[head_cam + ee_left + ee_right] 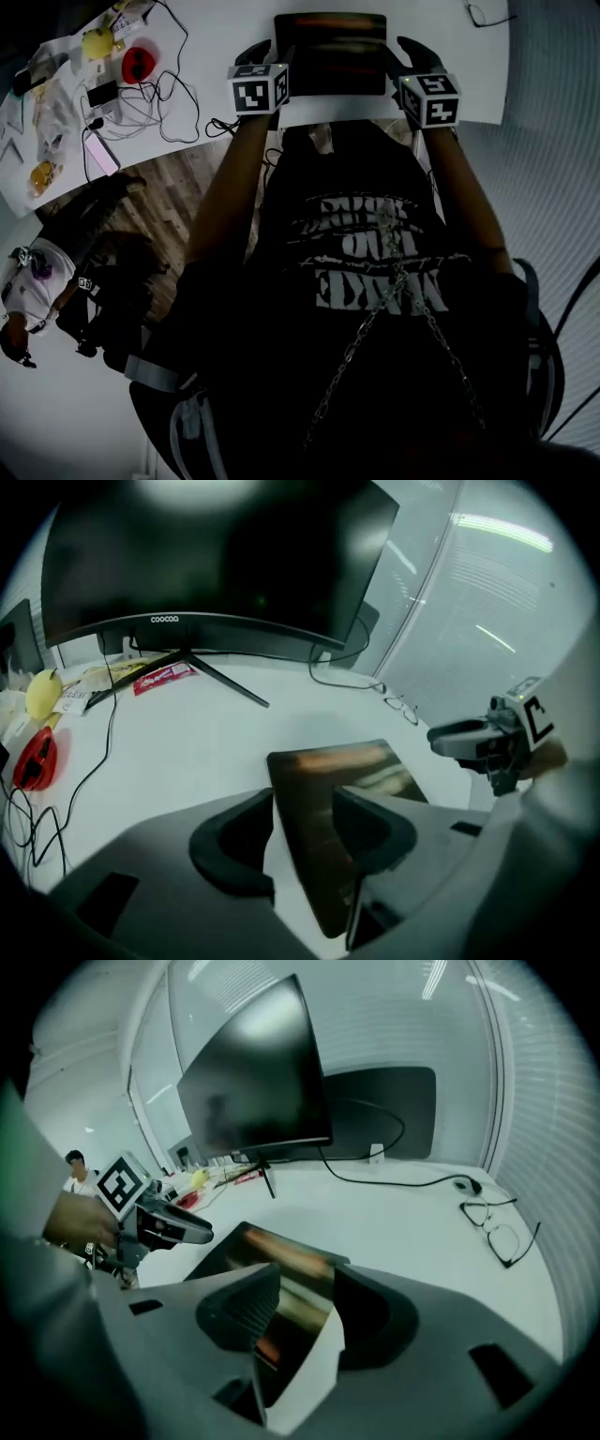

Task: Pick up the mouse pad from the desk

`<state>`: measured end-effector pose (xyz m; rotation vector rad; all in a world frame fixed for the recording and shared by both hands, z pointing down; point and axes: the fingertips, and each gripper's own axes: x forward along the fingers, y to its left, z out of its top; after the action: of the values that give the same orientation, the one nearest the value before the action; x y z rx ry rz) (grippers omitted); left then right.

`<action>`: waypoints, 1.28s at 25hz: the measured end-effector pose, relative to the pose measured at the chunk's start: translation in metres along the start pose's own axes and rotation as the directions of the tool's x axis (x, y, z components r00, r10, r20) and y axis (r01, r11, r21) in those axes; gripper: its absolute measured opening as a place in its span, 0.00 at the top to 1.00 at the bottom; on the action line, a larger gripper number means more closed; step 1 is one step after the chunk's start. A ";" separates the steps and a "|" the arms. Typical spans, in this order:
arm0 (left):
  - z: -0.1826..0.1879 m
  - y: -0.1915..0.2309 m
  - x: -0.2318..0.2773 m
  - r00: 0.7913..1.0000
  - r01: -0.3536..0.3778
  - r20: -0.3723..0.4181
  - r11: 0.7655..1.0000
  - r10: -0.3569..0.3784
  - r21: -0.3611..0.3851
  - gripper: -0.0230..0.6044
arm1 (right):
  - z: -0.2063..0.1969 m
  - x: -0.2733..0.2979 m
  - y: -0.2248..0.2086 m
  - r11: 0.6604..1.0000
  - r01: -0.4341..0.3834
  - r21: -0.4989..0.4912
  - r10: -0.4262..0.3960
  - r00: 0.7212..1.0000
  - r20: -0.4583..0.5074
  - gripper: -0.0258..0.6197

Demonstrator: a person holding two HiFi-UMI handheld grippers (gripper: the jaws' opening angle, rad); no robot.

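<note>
The mouse pad is a dark rectangle lying flat on the white desk, close to its near edge. My left gripper is at the pad's left edge and my right gripper at its right edge. In the left gripper view the pad has its left edge running through the gap of the left gripper, whose jaws stand apart. The right gripper view has the pad with its right edge in the gap of the right gripper, also open. Neither gripper's pads press on the pad.
A curved monitor stands behind the pad. Glasses lie to the right. At the desk's left are cables, a red object, a yellow object and a phone. A person is on the floor, left.
</note>
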<state>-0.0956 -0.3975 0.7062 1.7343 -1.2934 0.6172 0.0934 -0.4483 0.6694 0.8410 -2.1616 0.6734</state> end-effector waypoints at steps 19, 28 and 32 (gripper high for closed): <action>-0.036 0.001 0.043 0.980 -0.148 -0.118 0.981 0.163 0.125 0.61 | -0.057 0.057 0.004 0.996 0.039 -0.086 -0.060 0.962 -0.265 0.73; 0.005 -0.026 0.003 0.998 -0.007 0.070 0.990 -0.003 0.141 0.88 | -0.015 0.026 0.033 0.997 -0.062 -0.047 0.056 0.992 -0.113 0.89; 0.075 -0.044 -0.081 0.952 -0.032 0.305 0.977 -0.035 0.211 0.88 | 0.065 -0.036 0.045 0.993 -0.106 -0.057 0.111 0.989 0.096 0.89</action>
<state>-0.0895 -0.4164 0.5896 2.0720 -1.4812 0.5133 0.0523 -0.4489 0.5931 0.7482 -2.3178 0.6390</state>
